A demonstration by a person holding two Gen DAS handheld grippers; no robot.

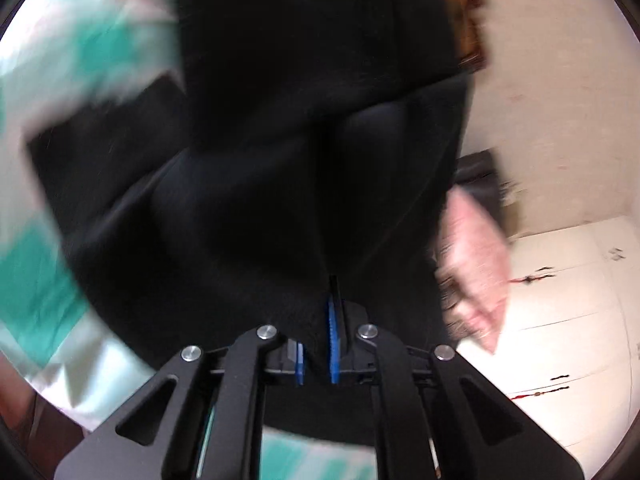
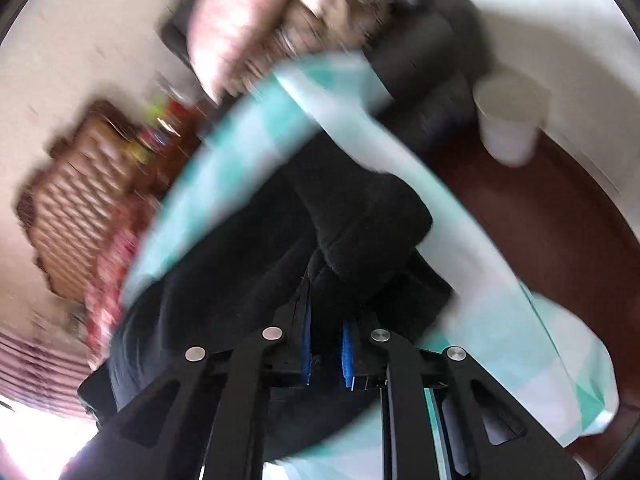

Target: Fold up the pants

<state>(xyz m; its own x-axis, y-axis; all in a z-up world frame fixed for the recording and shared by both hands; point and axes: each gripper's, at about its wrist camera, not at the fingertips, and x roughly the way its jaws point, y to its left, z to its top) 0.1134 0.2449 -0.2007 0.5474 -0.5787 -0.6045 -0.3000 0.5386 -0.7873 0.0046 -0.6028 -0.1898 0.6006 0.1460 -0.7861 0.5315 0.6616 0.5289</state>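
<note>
Both grippers clamp black pants (image 1: 260,184) over a teal checked cloth (image 2: 248,148): left gripper (image 1: 318,344) and right gripper (image 2: 326,344) pinch fabric. Folding appears underway; next, both edges must travel across together.

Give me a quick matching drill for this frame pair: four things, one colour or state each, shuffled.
Things:
1. pants
2. checked cloth
3. cup
4. left gripper

Colour or state:
A. white, standing on the dark brown surface
B. teal and white, lying under the garment
C. shut on black fabric
D. black, bunched and pinched at two points

Pairs: 1-D, 2-B, 3-A, 4-C. The right gripper is likewise shut on the pants.
</note>
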